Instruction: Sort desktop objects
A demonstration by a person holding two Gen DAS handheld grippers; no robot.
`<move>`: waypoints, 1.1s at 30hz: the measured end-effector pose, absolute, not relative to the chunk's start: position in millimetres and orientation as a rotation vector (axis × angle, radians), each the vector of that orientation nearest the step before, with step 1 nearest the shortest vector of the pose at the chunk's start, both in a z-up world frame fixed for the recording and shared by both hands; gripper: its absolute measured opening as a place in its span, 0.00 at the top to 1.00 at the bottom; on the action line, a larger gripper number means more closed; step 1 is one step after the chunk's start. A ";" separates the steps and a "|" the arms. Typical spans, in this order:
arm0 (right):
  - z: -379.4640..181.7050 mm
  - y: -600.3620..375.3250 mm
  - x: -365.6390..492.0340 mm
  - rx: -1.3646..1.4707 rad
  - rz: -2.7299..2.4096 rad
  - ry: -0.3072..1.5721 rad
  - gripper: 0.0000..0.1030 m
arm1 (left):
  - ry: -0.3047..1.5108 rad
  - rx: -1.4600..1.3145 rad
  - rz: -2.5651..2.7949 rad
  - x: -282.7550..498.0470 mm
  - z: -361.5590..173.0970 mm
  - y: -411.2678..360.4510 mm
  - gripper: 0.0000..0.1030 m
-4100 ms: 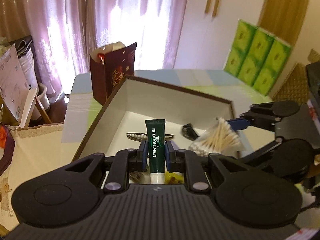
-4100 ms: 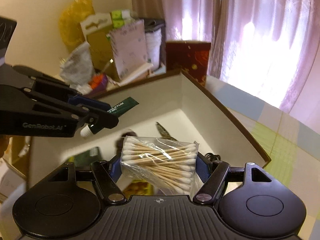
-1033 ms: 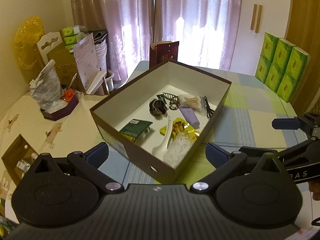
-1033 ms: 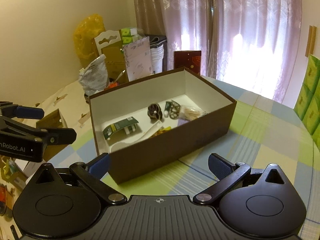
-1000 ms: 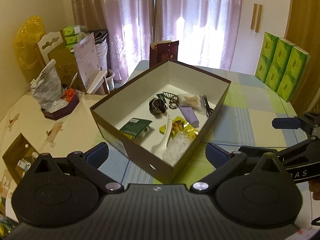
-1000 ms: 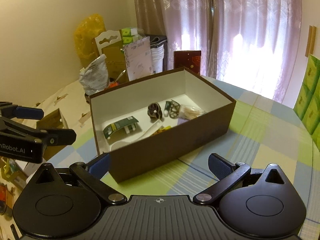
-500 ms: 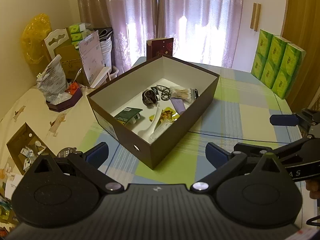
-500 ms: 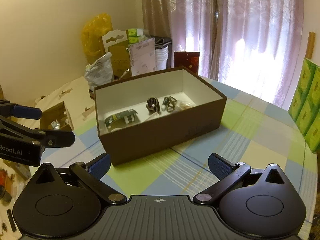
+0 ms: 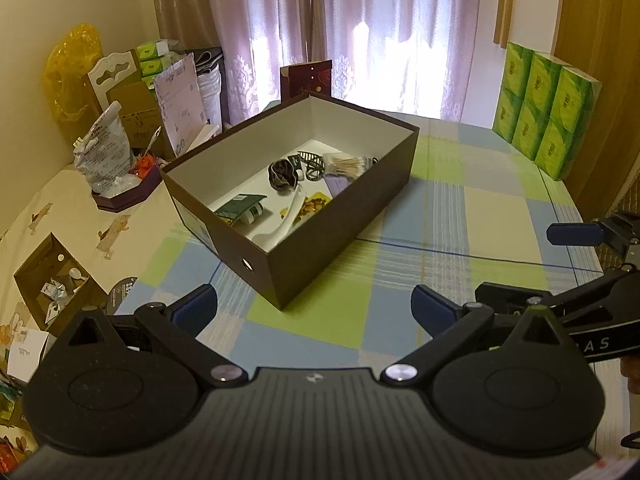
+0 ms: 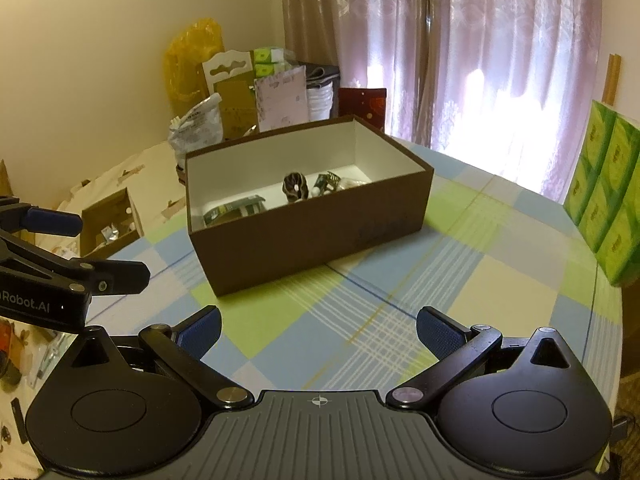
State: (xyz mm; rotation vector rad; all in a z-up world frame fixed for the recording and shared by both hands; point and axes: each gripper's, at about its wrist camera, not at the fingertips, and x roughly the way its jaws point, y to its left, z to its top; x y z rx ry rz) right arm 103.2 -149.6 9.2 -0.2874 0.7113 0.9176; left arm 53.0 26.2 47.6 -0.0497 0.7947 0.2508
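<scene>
A brown box (image 9: 344, 216) (image 10: 312, 240) with a white inside stands on the checked tablecloth. It holds a green lip gel tube (image 9: 240, 210) (image 10: 234, 206), a bag of cotton swabs (image 9: 346, 165), a dark hair tie (image 9: 282, 174) (image 10: 295, 186), a hair clip (image 9: 310, 160), a white spoon (image 9: 282, 226) and a snack packet (image 9: 310, 204). My left gripper (image 9: 314, 304) is open and holds nothing, well back from the box. My right gripper (image 10: 318, 330) is open too, also short of the box; it shows at the right edge of the left wrist view (image 9: 576, 268).
Green tissue packs (image 9: 548, 112) (image 10: 608, 196) stand at the table's right. A dark red gift bag (image 9: 306, 80) stands behind the box. To the left are cluttered boxes and bags (image 9: 120, 128) and an open cardboard box (image 9: 56, 280). The tablecloth (image 10: 460, 280) lies bare before the box.
Both grippers let go of the lip gel tube and the cotton swabs, which now lie in the box. Both have since pulled back and away from the box, fingers open.
</scene>
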 end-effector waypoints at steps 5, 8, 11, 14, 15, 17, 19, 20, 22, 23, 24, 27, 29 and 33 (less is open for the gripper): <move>7.8 -155.0 101.0 -0.290 0.918 0.711 0.02 | 0.801 -0.046 0.255 48.8 45.0 21.6 0.01; 7.1 -157.3 100.9 -0.290 0.918 0.711 0.02 | 0.803 -0.043 0.260 46.9 43.5 19.0 0.01; 6.4 -160.2 100.1 -0.293 0.917 0.711 0.02 | 0.806 -0.042 0.258 45.4 41.8 16.3 0.01; 5.1 -163.1 98.3 -0.298 0.917 0.713 0.02 | 0.810 -0.042 0.258 44.1 39.8 13.7 0.01; 4.5 -164.0 97.8 -0.300 0.917 0.714 0.02 | 0.812 -0.041 0.259 43.8 39.2 13.1 0.01; 3.7 -165.5 97.2 -0.304 0.918 0.714 0.02 | 0.815 -0.043 0.260 42.8 37.9 12.1 0.01; 3.0 -166.4 96.8 -0.307 0.918 0.715 0.02 | 0.817 -0.043 0.263 42.0 36.6 11.7 0.01; 2.7 -167.1 96.9 -0.308 0.918 0.715 0.02 | 0.819 -0.043 0.265 41.5 36.1 11.2 0.01; 2.5 -167.8 96.8 -0.308 0.918 0.715 0.02 | 0.821 -0.043 0.267 41.2 35.1 10.2 0.01; 2.0 -168.3 97.0 -0.309 0.918 0.716 0.02 | 0.823 -0.043 0.269 41.0 34.7 10.0 0.01; 1.5 -168.5 97.3 -0.309 0.918 0.717 0.02 | 0.825 -0.042 0.270 41.1 34.3 9.9 0.01; -1.6 -170.5 97.3 -0.312 0.918 0.723 0.02 | 0.831 -0.041 0.273 41.0 32.3 8.6 0.01; -3.5 -171.9 97.1 -0.314 0.918 0.727 0.02 | 0.835 -0.041 0.274 40.9 30.8 8.3 0.01; -6.7 -173.2 97.9 -0.317 0.918 0.734 0.02 | 0.842 -0.041 0.277 41.6 28.4 7.4 0.01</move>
